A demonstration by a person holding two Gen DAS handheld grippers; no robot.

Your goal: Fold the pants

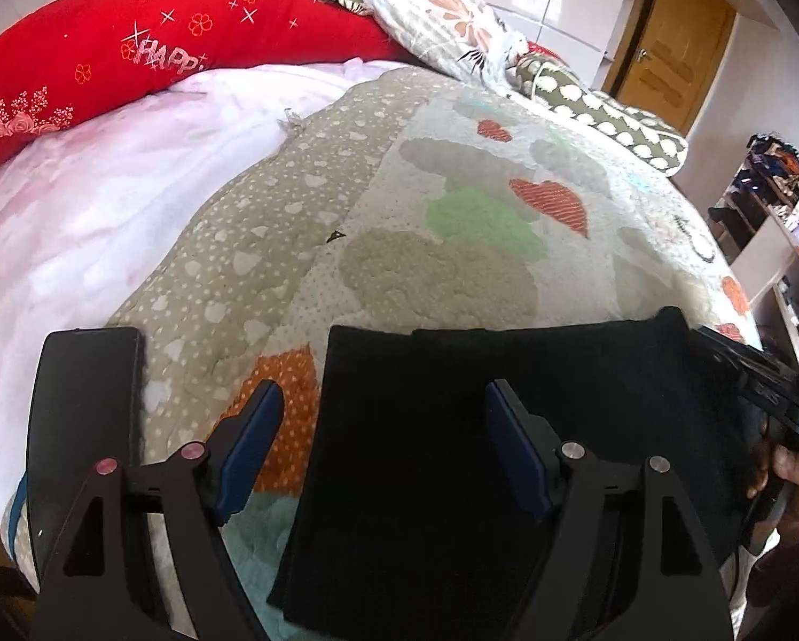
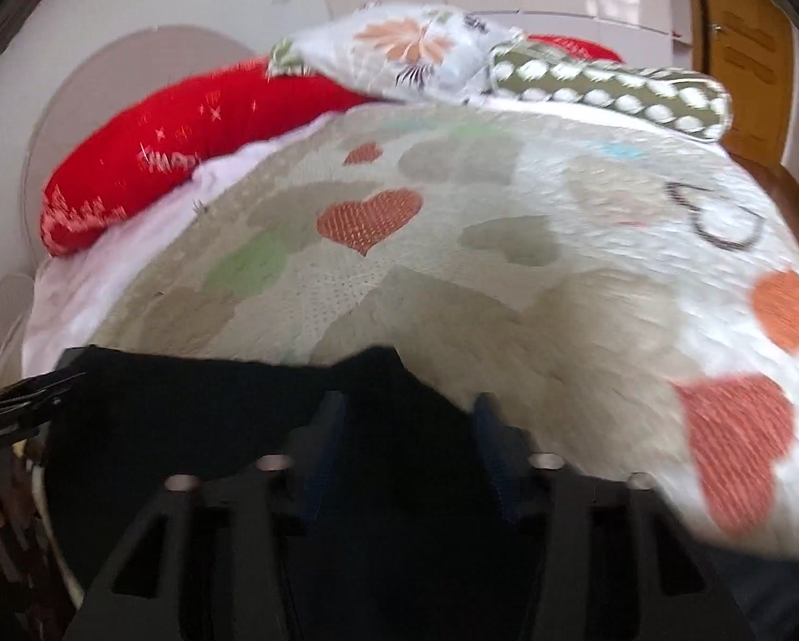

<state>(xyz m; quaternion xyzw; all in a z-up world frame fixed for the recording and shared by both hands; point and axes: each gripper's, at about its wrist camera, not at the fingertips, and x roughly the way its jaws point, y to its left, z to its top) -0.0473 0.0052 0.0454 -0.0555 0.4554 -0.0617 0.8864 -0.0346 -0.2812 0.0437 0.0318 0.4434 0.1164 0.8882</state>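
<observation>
The black pants (image 1: 506,427) lie folded into a rectangle on the heart-patterned quilt (image 1: 453,224) at the near edge of the bed. My left gripper (image 1: 383,406) is open and hovers over the left part of the pants, one blue pad (image 1: 250,438) off the cloth to the left, the other above it. In the blurred right wrist view the pants (image 2: 212,400) lie at the bottom left, and my right gripper (image 2: 407,411) is open over their right end. The right gripper also shows at the right edge of the left wrist view (image 1: 762,390).
A black phone-like slab (image 1: 84,416) lies left of the pants. A red pillow (image 1: 132,53), floral pillow (image 1: 442,10) and green dotted bolster (image 1: 602,112) lie at the head of the bed. A white sheet (image 1: 79,213) covers the left. A cluttered shelf (image 1: 773,203) stands right.
</observation>
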